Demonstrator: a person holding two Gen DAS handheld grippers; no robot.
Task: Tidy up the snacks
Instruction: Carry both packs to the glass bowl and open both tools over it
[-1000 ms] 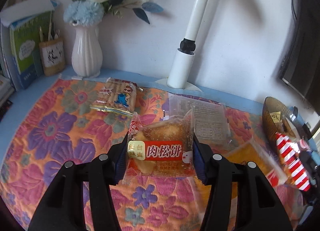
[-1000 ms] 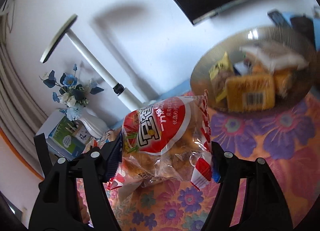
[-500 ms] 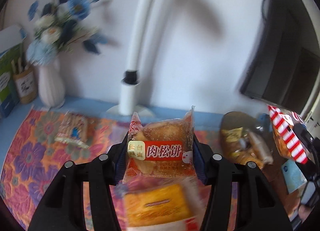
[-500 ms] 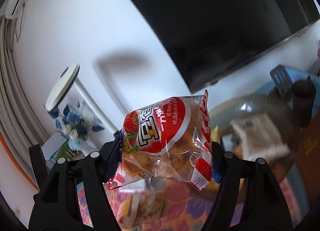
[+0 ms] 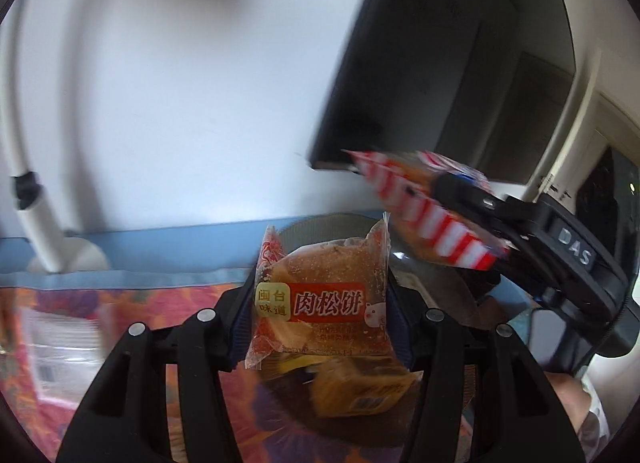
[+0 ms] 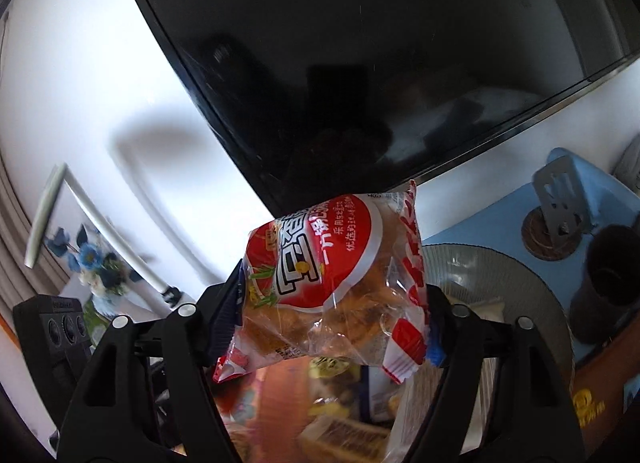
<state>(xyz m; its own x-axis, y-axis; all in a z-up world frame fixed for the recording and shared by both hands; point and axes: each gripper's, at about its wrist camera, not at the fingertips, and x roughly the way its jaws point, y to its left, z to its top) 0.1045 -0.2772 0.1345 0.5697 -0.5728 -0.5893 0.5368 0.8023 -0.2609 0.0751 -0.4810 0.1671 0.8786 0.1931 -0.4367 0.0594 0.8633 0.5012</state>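
While aloft over the bowl (image 6: 520, 283), both jaws clenched: left on pastry packet (image 5: 324, 299), right on bread bag (image 6: 336, 287).

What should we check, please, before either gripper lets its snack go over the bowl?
1. Left gripper shut on the meat floss cake: ok.
2. Right gripper shut on the red bread bag: ok.
3. Bowl lies below the right gripper: ok.
4. Room left in the bowl among the packets already there: cannot tell, blurred.
5. Grippers apart from each other: ok, the right gripper sits off to the side in the left view.
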